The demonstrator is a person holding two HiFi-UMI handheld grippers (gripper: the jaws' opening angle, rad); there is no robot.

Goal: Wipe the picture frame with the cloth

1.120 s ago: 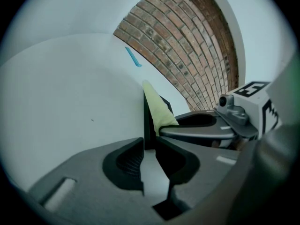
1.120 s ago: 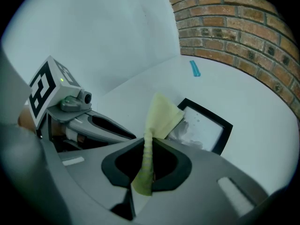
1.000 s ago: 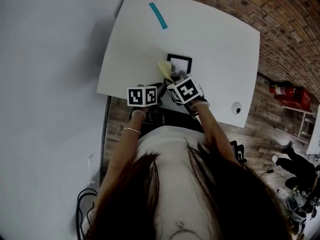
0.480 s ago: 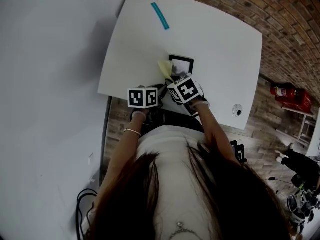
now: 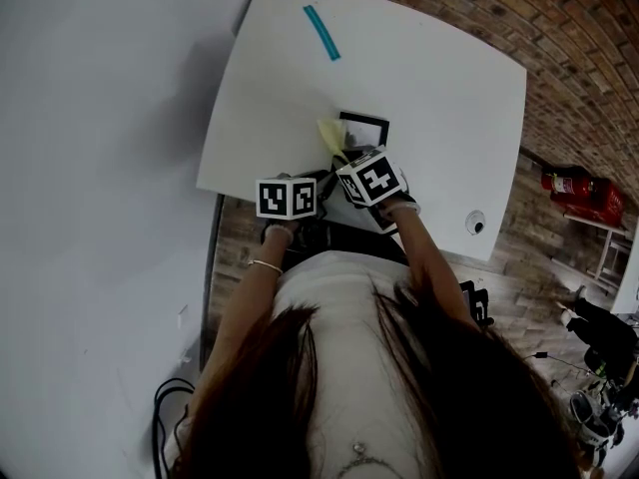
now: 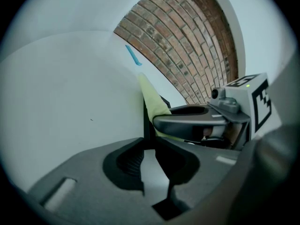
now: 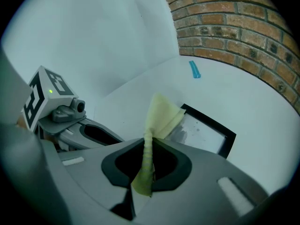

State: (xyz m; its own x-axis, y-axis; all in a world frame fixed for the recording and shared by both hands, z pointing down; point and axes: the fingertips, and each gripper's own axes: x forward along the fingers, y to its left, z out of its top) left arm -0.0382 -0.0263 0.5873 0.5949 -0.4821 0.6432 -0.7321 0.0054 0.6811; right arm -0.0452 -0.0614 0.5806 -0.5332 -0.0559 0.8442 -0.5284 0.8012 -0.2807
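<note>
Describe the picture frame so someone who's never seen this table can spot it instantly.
On the white table by the brick wall, look near its front edge. The picture frame lies there, the yellow cloth pinched in the right gripper at its corner. It is the only black-rimmed rectangle; the teal strip lies far off.

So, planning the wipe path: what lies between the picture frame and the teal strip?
Nothing: the head view shows bare white table from picture frame to teal strip.
</note>
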